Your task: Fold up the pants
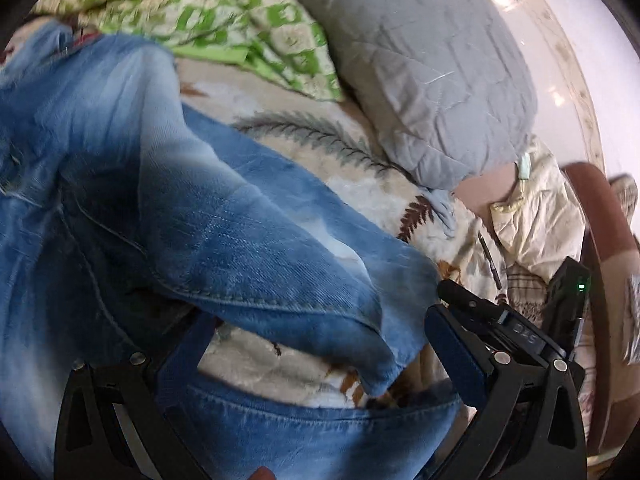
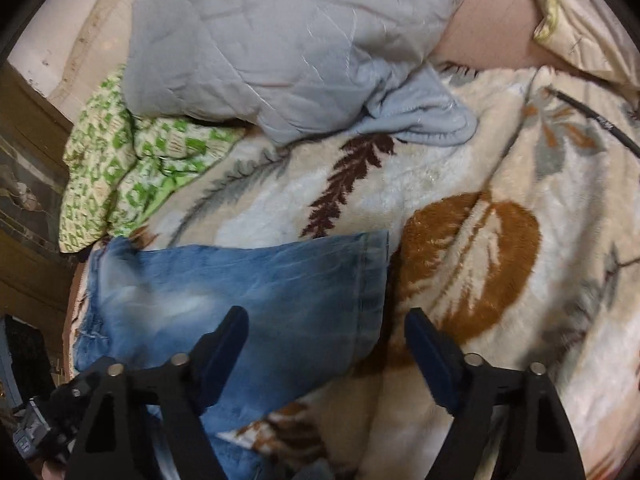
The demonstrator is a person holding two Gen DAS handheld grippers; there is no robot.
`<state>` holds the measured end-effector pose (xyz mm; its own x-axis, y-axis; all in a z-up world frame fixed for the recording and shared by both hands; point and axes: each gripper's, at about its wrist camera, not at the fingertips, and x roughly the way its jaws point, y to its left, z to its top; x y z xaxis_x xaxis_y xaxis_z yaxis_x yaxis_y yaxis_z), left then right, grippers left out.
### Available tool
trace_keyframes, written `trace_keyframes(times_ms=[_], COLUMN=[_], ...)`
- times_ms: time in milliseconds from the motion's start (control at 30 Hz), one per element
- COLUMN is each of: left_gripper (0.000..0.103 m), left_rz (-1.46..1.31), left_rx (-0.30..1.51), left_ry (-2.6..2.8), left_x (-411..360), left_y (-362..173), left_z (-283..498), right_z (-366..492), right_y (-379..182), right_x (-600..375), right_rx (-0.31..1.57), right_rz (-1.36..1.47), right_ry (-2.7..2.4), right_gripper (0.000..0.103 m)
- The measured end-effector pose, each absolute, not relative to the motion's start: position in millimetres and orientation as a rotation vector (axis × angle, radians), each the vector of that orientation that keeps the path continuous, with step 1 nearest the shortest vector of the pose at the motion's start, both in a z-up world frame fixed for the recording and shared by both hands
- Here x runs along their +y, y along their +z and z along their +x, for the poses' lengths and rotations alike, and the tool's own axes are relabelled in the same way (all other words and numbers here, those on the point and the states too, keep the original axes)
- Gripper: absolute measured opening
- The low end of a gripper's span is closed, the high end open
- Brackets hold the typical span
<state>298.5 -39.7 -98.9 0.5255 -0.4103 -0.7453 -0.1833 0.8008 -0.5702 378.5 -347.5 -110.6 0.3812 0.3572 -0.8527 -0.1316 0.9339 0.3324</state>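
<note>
My left gripper (image 1: 320, 344) stands wide open over the jeans (image 1: 168, 208), denim between its fingers but no pad pressing on it. My right gripper (image 2: 326, 344) is open too, its fingers apart above the hemmed leg end of the jeans (image 2: 248, 280), gripping nothing. The jeans lie spread on the leaf-patterned fleece blanket (image 2: 460, 184), near the grey quilted pillow (image 2: 280, 36) and green-checked cloth (image 2: 120, 168) at its far edge

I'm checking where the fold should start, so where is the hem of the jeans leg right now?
In the right wrist view, the hem lies centre frame on the leaf-patterned blanket, left of its orange leaf, just ahead of the open right gripper.
</note>
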Motion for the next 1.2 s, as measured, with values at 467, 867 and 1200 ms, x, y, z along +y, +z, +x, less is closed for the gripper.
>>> trace_keyframes(times_ms=[467,867,1200], left_gripper=[0.009,0.01,0.015], left_rz=[-0.634,-0.584,-0.395], left_rx=[1.044,1.059,1.161], left_ry=[-0.212,-0.364,-0.316], left_x=[-41,-103,-121], left_y=[-98,-99,-148], left_z=[293,306,324], right_z=[379,372,404], right_y=[-107,-13,-116], right_x=[-323,-366,-383], right_rx=[1.096,1.021,1.204], right_rz=[0.126,-0.006,-0.026], right_ry=[0.378,0.208,0.031], right_gripper=[0.013,0.012,0.047])
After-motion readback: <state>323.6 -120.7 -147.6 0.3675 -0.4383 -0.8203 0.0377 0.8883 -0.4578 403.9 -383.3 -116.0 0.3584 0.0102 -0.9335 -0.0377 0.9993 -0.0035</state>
